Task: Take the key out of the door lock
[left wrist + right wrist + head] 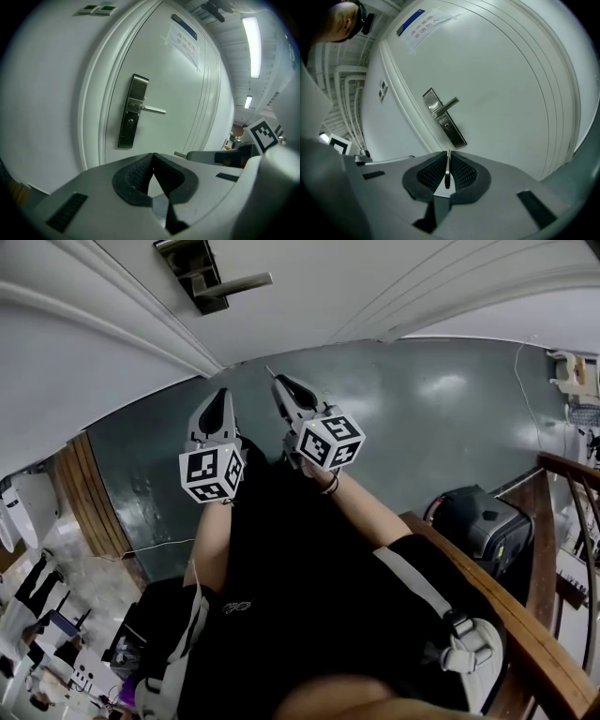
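White door, lock ahead.
We had the key pinched flat in right gripper: likely light, stiff, slick. Left gripper closed, empty.

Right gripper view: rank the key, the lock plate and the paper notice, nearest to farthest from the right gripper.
1. key, clamped between its jaws.
2. lock plate, ahead, mid-door.
3. paper notice, high on the door, upper left.
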